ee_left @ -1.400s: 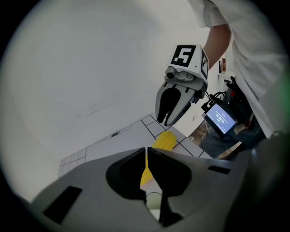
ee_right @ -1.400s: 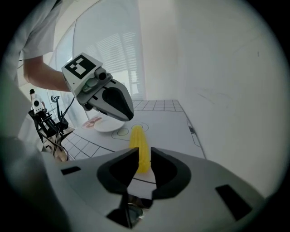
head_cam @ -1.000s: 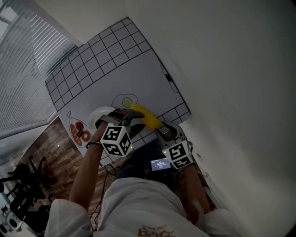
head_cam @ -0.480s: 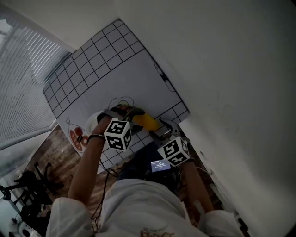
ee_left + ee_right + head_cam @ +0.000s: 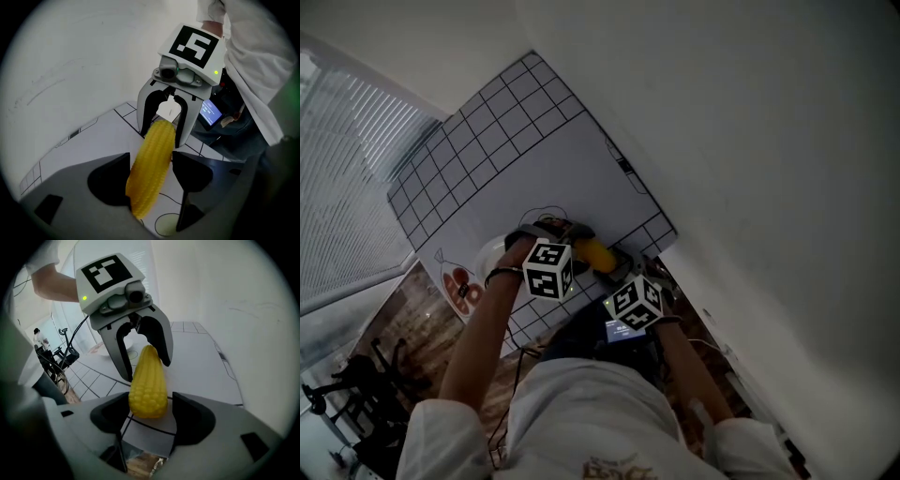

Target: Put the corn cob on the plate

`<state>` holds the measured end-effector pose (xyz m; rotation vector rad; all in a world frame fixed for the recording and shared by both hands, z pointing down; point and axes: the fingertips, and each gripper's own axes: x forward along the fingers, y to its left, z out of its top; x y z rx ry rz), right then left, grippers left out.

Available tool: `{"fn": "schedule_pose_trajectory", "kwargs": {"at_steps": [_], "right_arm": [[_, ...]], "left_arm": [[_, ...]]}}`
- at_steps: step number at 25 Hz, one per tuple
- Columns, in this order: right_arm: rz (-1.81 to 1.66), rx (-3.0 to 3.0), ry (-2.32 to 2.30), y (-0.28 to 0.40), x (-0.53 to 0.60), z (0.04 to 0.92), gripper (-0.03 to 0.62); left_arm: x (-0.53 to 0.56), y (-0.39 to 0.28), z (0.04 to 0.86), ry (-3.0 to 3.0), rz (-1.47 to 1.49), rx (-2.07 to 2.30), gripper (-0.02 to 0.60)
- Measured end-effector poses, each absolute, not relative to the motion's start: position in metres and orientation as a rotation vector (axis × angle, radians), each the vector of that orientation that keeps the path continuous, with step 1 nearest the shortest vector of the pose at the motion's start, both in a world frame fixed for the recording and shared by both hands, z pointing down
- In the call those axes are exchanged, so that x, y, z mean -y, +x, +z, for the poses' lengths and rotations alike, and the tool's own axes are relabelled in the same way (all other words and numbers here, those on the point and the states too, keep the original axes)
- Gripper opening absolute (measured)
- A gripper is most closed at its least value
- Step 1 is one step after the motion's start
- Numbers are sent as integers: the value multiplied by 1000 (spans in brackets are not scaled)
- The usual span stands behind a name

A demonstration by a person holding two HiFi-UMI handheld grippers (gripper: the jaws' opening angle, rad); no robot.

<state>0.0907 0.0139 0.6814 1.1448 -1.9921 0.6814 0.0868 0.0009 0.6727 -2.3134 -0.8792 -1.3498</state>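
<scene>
1. Mat [image 5: 534,141]: a gridded sheet that carries the plate at its near edge.
2. Plate [image 5: 486,249]: white and partly behind the left arm. Only the head view shows it plainly.
3. Left gripper [image 5: 151,159]: at the corn's end nearer the plate. Its jaws have just been opening and now stand wide, with the corn between them unclamped.
4. Right gripper [image 5: 151,399]: at the end farther from the plate, its jaws likewise opened wide around the corn.
5. Corn [image 5: 598,253]: lies on the mat just right of the plate, not on it. One gripper per end probably keeps it level. Only the gripper views show the slack at the jaws.
</scene>
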Motion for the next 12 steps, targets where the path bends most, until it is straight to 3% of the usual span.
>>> {"fn": "schedule_pose_trajectory", "kwargs": {"at_steps": [12], "right_arm": [[683,1978,1075,85,-10,683,256]], "left_arm": [[-2,87,683,-2187,-1365,918,287]]}}
